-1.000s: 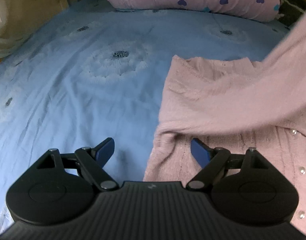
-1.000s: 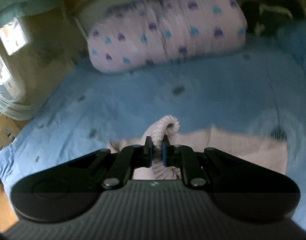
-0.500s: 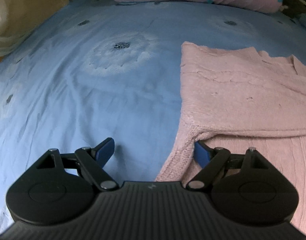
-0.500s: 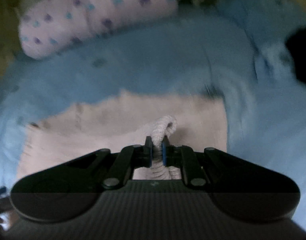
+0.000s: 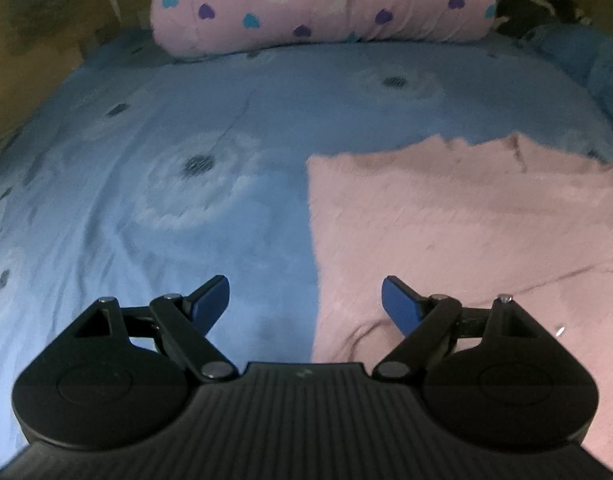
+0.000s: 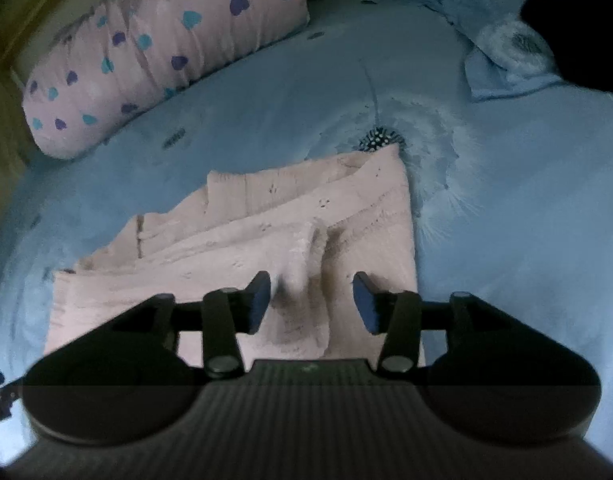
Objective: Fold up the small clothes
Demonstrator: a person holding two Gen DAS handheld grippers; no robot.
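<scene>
both tongs, left and right, gape wide and empty over the pink cardigan.

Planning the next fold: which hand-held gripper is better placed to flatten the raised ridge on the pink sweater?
Right hand-held gripper: open, the ridge directly between its fingers. Left straddles the pink sweater edge.

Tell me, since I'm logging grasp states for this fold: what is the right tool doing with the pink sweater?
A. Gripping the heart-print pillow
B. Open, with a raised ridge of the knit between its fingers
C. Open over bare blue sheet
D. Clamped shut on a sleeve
B: the right tool is open, its fingers apart on either side of a raised ridge of the pink sweater.
</scene>
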